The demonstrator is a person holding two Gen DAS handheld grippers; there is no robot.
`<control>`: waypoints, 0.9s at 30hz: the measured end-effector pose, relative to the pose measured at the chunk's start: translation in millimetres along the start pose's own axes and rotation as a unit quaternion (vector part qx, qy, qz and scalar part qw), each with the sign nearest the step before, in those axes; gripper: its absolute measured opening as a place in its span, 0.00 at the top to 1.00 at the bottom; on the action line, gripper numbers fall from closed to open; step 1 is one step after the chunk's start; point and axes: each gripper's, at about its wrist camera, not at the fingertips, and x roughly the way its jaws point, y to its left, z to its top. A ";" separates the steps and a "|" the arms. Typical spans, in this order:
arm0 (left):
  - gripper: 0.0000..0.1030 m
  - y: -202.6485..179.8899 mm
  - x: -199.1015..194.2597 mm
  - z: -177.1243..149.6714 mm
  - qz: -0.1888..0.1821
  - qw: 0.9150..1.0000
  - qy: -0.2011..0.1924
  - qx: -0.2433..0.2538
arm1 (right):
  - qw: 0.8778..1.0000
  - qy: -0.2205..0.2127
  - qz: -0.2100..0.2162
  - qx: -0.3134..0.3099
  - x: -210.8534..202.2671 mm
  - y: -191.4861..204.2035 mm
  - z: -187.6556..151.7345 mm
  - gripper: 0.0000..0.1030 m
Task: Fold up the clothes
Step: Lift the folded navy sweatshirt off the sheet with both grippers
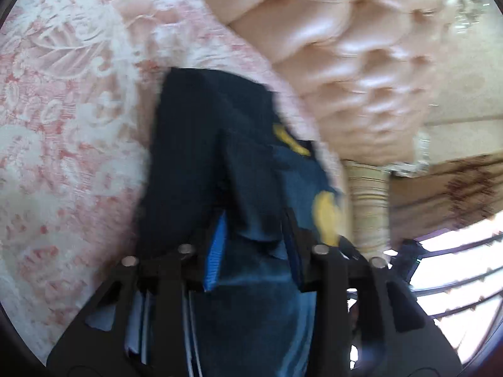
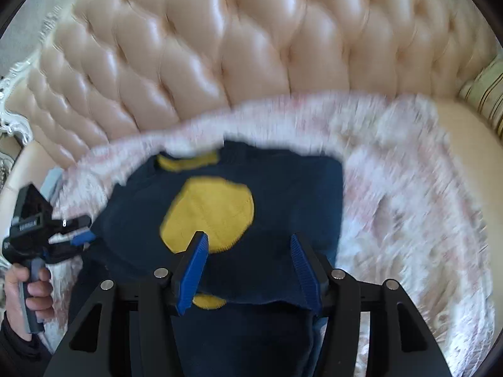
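Right tool (image 2: 248, 270) sits wide open over the navy sweater (image 2: 283, 194); left tool (image 2: 82, 237) pinches its edge off to the side, probably steadying the fold.

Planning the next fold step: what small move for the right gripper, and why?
Probably close the right gripper on the navy sweater hem: its jaws stand open astride the fabric edge, gripping nothing. The left gripper seems to be at the sweater's left edge already, though blur hides whether it is shut.
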 end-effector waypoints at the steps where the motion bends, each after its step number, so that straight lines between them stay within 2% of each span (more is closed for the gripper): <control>1: 0.89 0.0 -1.8 -0.5 0.006 1.000 0.001 0.006 | 1.000 0.006 -0.004 -0.007 5.1 0.3 -1.0 0.46; 6: 0.89 -8.0 -8.9 -2.4 0.038 0.998 0.000 0.043 | 0.999 0.020 -0.020 -0.032 13.3 4.2 -4.3 0.48; 8: 0.89 -7.2 -15.4 -5.1 0.048 0.998 0.001 0.044 | 0.999 0.018 -0.022 -0.033 15.2 4.1 -6.7 0.48; 11: 0.82 -5.9 -25.2 -9.2 0.063 0.997 0.001 0.044 | 0.999 0.011 -0.020 -0.025 14.5 2.4 -9.4 0.48; 12: 0.76 -5.4 -28.5 -10.5 0.067 0.997 0.002 0.044 | 1.000 0.011 -0.018 -0.023 14.0 1.6 -8.9 0.48; 14: 0.70 -4.6 -35.0 -13.2 0.077 0.996 0.002 0.044 | 1.000 0.011 -0.010 -0.015 10.1 -0.3 -7.2 0.46; 16: 0.69 -12.0 -51.4 -15.1 0.088 0.994 -0.018 0.064 | 1.000 0.006 0.000 0.007 -1.8 -3.3 -4.4 0.46; 19: 0.69 -31.7 -68.7 -17.1 0.090 0.990 -0.041 0.100 | 0.998 -0.045 0.029 0.035 -30.3 -8.5 1.8 0.41; 21: 0.69 -43.8 -76.8 -19.5 0.097 0.987 -0.049 0.119 | 0.996 -0.069 0.046 0.044 -36.8 -8.9 10.7 0.30; 23: 0.69 -56.0 -84.9 -22.0 0.103 0.983 -0.058 0.138 | 0.996 -0.053 0.057 0.052 -20.4 -8.8 21.6 0.28; 26: 0.71 -74.2 -97.1 -25.6 0.112 0.977 -0.070 0.166 | 0.997 0.002 0.016 0.077 15.2 -22.5 23.5 0.28; 27: 0.70 -80.2 -101.2 -26.8 0.116 0.975 -0.074 0.175 | 0.997 0.004 0.019 0.079 21.0 -25.9 20.3 0.29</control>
